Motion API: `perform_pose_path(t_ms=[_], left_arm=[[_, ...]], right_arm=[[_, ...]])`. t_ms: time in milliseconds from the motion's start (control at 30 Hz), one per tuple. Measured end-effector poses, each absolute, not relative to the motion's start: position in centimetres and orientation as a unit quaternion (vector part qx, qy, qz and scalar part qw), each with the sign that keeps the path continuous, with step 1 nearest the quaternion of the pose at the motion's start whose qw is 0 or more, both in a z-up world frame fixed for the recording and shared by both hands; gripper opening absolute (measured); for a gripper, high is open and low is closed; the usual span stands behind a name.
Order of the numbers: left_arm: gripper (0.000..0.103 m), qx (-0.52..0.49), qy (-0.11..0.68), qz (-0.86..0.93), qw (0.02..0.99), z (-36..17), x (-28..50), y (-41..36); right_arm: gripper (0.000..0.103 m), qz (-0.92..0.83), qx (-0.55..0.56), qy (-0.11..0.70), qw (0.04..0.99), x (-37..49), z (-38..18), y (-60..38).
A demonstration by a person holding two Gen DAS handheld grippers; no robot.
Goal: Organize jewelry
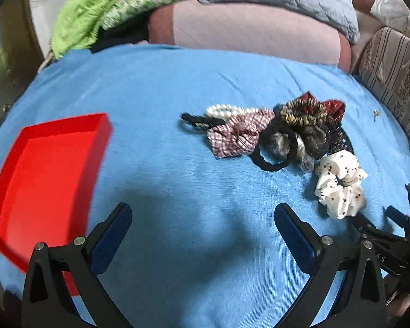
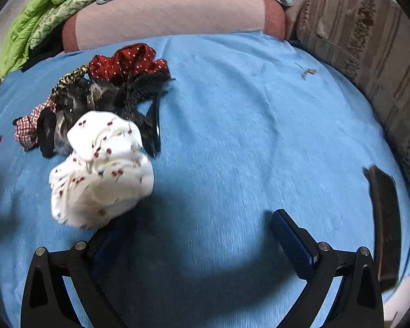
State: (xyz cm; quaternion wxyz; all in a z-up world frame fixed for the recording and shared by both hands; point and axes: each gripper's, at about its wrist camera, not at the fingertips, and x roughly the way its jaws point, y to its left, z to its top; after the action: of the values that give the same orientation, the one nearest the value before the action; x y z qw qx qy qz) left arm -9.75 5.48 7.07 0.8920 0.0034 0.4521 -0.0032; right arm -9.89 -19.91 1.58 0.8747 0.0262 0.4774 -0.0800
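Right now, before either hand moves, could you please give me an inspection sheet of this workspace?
Surface: blue cloth, wrinkled, covering the work area.
Job's things: red tray on the left, nothing in it; pile of hair ties on the right; white spotted scrunchie nearest, touching the pile.
Clutter: small bit of debris; dark flat object at the right edge, blurred.
Grippers: left tongs open, empty; right tongs open, empty.
Cables: nothing seen.
Surroundings: green quilt, pink cushion, striped pillow.
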Motion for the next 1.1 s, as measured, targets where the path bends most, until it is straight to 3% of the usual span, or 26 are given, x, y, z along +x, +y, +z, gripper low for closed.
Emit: perform_pose_path(t_ms=[367,600,1100], left_arm=[[0.103,0.008,0.395,-0.015,0.919,12.6,-14.2,4.9],[0.103,0.008,0.360,-0.014,0.933,15.2,-16.5,5.4],[0.103,-0.025,0.342,0.001,0.939,16.6,-18.5,8.6]], right_arm=[[0.103,-0.088,0.047,0.424,0.900,-14.7,6.5,-19.1],[0.103,-0.095,0.074,0.347,0.930,-16.8,10.2,-18.6],[0.103,-0.075,0.048,0.310,0.947,-18.7,13.4,-15.9]])
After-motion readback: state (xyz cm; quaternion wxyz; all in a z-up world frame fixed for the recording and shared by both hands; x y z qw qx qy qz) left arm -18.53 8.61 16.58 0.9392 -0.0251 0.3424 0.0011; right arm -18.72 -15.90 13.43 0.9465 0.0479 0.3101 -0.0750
